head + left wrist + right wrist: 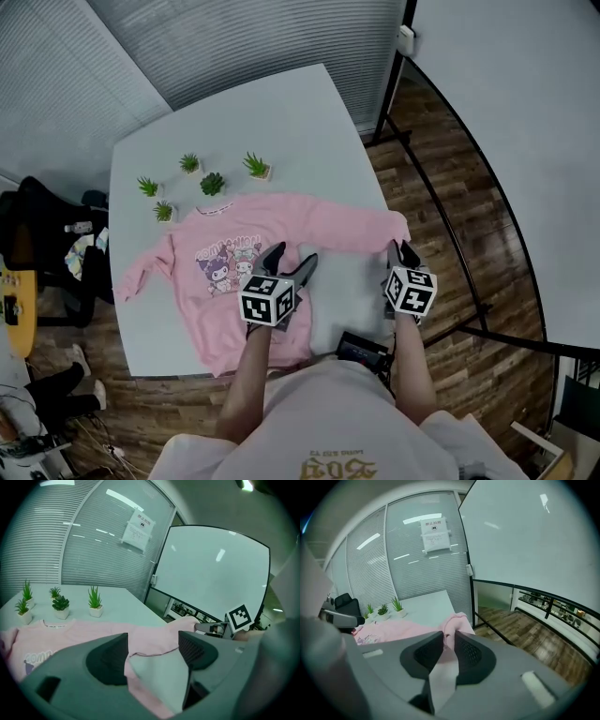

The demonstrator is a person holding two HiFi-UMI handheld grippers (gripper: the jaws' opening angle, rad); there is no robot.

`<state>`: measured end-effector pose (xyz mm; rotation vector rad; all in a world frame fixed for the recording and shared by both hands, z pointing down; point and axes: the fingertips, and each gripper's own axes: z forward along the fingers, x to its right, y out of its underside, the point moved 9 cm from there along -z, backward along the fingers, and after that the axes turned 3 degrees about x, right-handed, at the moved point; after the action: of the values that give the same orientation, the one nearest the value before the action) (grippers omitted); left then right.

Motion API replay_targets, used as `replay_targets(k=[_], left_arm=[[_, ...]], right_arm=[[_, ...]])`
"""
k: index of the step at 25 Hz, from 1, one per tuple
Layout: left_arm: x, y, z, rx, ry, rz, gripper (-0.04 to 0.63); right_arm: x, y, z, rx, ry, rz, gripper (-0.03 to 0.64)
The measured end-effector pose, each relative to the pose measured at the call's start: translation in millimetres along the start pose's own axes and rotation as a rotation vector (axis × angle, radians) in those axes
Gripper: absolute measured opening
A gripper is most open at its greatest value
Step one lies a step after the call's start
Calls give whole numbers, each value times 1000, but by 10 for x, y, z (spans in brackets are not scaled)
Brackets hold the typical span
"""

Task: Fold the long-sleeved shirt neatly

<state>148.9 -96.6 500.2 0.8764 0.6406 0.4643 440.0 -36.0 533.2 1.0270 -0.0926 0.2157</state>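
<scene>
Near potted plants [212, 184], right tool [403, 250] pinches shirt sleeve [370, 225]; left tool [292, 255] gapes empty.

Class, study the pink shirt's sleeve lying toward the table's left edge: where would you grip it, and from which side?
Probably the cuff end of that sleeve, coming from the table's left edge: it lies flat, angled outward, ending at the edge, so fingers can pinch it there.

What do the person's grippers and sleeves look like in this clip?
Both the left gripper and right gripper have grey bodies, dark fingers with meshed pads, and a cube of black-and-white square markers. The person wears a pale top; forearms are uncovered.
</scene>
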Motion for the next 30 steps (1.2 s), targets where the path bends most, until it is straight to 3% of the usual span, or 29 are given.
replay_targets(k=[18,30], left_arm=[[-218,-151,-372,74,-69,-12,373],[-475,-170,-821,118,-179,-21,373]], right_arm=[[-323,-430,-72,97,-90,-21,86],[-781,-579,-23,118,-194,-67,86]])
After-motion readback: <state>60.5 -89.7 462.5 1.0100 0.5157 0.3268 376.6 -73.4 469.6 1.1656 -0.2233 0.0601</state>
